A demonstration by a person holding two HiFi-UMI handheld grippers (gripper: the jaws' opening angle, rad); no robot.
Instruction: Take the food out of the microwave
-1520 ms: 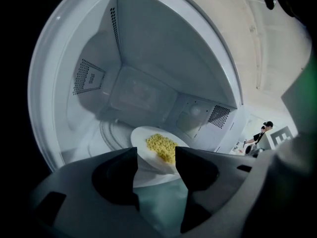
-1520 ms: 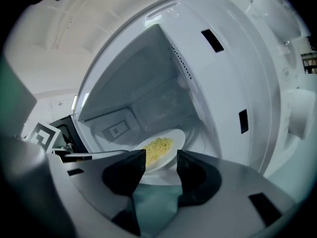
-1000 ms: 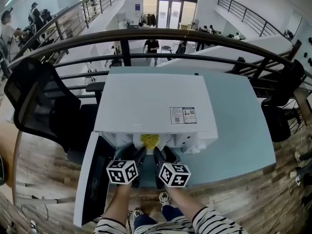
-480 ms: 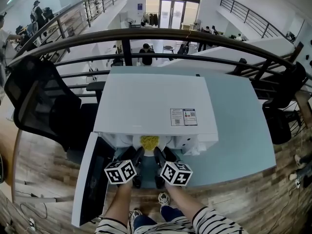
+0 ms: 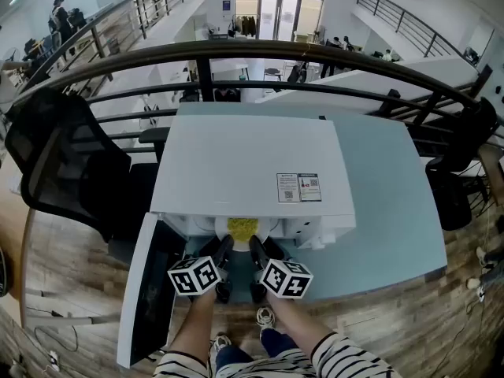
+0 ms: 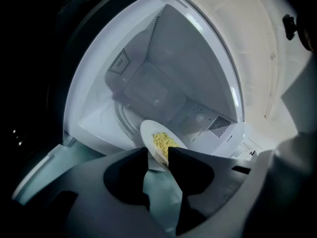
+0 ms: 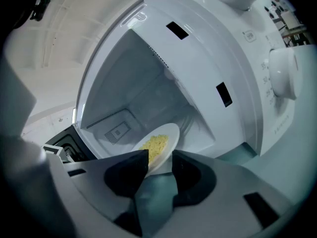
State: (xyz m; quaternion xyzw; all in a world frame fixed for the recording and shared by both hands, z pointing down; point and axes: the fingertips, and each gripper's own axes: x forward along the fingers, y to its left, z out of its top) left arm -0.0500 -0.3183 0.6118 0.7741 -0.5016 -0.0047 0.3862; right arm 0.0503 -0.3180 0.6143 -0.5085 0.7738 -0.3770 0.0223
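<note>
Both pairs of jaws have just been closing: the left gripper (image 6: 158,152) and right gripper (image 7: 161,156) now stand half-narrowed, each pinching an opposite rim of the round white plate (image 6: 147,133) of yellow food (image 6: 163,142) at the mouth of the white box-shaped microwave (image 5: 252,164). Only the head view shows its open door (image 5: 153,290) swung left and the pale blue table (image 5: 386,211).
</note>
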